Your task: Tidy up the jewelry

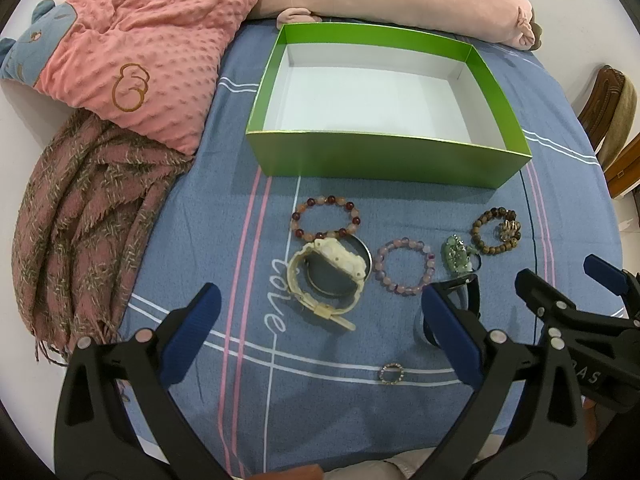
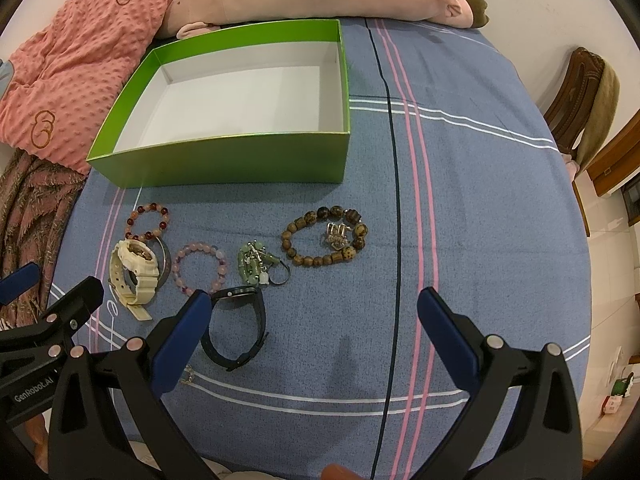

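the left gripper [image 1: 318, 320] hovers low over the striped blue bed cover [image 2: 460, 200] with its fingers spread wide and nothing between them, and the right gripper [image 2: 314, 326] beside it is just as open and just as empty, so nothing has been picked up yet and the first grab looks like the step in hand. going from left to right, the jewelry lies in a loose row in front of the box: a red and orange bead bracelet [image 1: 326, 218], a cream watch [image 1: 330, 276] resting on a dark round bangle [image 1: 362, 252] and touching that first bracelet, a pink and purple bead bracelet [image 1: 404, 266], a green charm cluster [image 1: 456, 258], a black band [image 2: 236, 326] just by the right gripper's left finger, a brown wooden bead bracelet [image 2: 324, 240] with a small silver piece [image 2: 336, 234] inside its loop, and a tiny ring [image 1: 392, 373] lying apart, nearer the camera. for a clean pick, it seems wise to close on one side of a bracelet's bead ring rather than span it, and to take the watch by its strap so the bangle underneath stays put. the green box [image 1: 384, 156] sits behind the row, near it, open at the top, and its white inside holds nothing at all.
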A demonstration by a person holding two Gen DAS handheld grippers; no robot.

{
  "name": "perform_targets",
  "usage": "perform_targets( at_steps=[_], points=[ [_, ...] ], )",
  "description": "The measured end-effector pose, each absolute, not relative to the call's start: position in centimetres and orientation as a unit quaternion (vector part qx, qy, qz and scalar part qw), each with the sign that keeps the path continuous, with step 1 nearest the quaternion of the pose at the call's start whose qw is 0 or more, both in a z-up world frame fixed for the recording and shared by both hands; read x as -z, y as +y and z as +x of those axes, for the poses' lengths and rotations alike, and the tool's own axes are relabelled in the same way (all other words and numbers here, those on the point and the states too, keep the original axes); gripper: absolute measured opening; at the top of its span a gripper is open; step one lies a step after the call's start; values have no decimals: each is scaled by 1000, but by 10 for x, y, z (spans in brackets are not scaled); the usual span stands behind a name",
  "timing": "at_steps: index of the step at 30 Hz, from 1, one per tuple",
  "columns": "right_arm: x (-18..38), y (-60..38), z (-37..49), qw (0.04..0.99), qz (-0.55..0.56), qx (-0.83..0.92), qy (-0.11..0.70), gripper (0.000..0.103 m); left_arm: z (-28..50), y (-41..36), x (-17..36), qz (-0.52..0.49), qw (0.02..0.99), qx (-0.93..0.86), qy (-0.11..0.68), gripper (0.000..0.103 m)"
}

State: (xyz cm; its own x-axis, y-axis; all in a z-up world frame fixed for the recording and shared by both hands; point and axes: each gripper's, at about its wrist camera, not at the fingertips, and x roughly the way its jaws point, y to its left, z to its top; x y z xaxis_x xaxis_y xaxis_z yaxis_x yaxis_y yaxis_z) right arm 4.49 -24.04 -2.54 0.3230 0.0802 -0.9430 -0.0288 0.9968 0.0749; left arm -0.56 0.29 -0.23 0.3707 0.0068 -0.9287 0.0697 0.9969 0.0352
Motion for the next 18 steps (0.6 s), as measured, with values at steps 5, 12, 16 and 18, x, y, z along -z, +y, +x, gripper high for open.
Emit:
perform_targets(
  at_steps=[5,12,16,18],
  points=[
    [27,-240,44,812,20,-33,582,102,-5,3,2,34,827,19,561,101],
    [27,-241,46,813,18,-30,581,102,-7,15,6,27,826,16,562,101],
    [20,-266,51,825,-7,21,565,102,-1,41,11,6,823,-2,567,101],
    [23,-282,53,820,8,21,571,102,1,53,16,-11,817,-2,577,98]
  ],
)
